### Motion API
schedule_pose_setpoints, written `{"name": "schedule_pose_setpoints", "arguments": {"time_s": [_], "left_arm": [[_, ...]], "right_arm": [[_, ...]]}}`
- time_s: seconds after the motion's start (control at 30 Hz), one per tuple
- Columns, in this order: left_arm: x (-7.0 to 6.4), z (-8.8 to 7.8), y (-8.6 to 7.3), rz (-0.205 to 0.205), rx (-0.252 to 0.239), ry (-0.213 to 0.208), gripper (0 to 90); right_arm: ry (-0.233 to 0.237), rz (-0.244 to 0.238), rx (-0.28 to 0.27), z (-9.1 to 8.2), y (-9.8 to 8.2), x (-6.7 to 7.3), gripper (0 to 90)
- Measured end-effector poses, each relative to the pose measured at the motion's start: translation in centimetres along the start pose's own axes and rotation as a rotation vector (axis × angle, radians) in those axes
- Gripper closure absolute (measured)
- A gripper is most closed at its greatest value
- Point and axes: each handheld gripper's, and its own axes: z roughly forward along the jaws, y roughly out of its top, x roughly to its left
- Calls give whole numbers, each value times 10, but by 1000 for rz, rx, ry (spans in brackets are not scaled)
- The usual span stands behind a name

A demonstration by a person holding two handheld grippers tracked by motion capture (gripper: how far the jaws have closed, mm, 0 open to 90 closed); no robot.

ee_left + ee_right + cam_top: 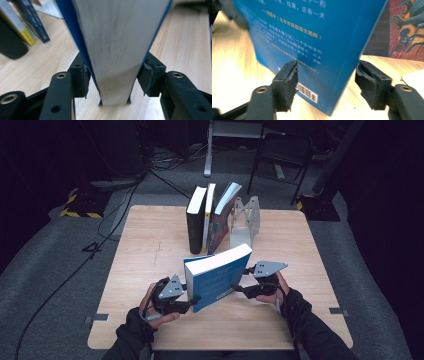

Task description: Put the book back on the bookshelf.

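Note:
A thick blue book [217, 277] stands tilted on its lower edge near the middle of the wooden table [145, 255]. My left gripper [192, 301] is at its lower left corner. In the left gripper view the white page block of the book [117, 50] runs up between the jaws, and both pads [83, 80] touch the blue covers. My right gripper [239, 287] is at the book's right side. In the right gripper view the printed back cover of the book [312, 37] faces me, with the right gripper [329, 83] open; its right pad [372, 85] stands apart from the book's edge.
Three books [207, 217] stand in a row at the back of the table, leaning against a clear bookend [245, 220]. One of them has a red illustrated cover [404, 30]. A chair [282, 155] and cables lie on the floor beyond the table.

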Motion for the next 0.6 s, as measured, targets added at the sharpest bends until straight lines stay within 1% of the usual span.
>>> {"name": "schedule_pose_setpoints", "arguments": {"time_s": [0.03, 0.07, 0.1, 0.13, 0.17, 0.2, 0.23, 0.27, 0.3, 0.33, 0.37, 0.4, 0.43, 0.47, 0.5, 0.57, 0.6], "left_arm": [[0, -1, 0, -9, -7, 12, 491], [0, -2, 0, -12, -11, 15, 482], [3, -2, -1, -16, -25, 7, 477], [3, -2, -1, -16, -25, 7, 471], [6, -2, -1, -25, -31, -9, 471], [8, -1, 0, -23, -31, -15, 455], [9, 0, 1, -20, -29, -15, 446], [10, 0, 2, -21, -24, -17, 441], [10, 0, 2, -21, -24, -17, 441], [10, 1, 3, -18, -25, -13, 441], [10, 1, 3, -18, -25, -13, 440], [12, 1, 3, -27, -27, -22, 439], [12, 1, 3, -27, -27, -22, 437], [15, 3, 4, -36, -34, -23, 435], [15, 3, 4, -36, -34, -23, 430], [17, 5, 6, -36, -35, -26, 427], [19, 7, 7, -37, -37, -32, 424]], "right_arm": [[-1, -9, 5, -2, 0, 1, 417], [10, -29, 15, -7, -1, 4, 443], [21, -38, 18, -10, -1, 6, 451], [21, -38, 18, -10, -1, 6, 451], [31, -44, 17, -12, 0, 7, 456], [56, -66, 22, -16, 1, 10, 462], [72, -78, 28, -19, 2, 11, 466], [82, -93, 31, -21, 3, 13, 470], [82, -93, 31, -21, 3, 13, 470], [81, -105, 7, -24, 7, 15, 471], [81, -105, 7, -24, 7, 15, 471], [82, -98, -18, -25, 13, 16, 461], [82, -97, -31, -25, 16, 16, 447], [86, -91, -53, -25, 21, 16, 432], [86, -91, -53, -25, 21, 16, 432], [80, -89, -78, -26, 29, 16, 421], [90, -69, -112, -29, 34, 15, 423]]}}
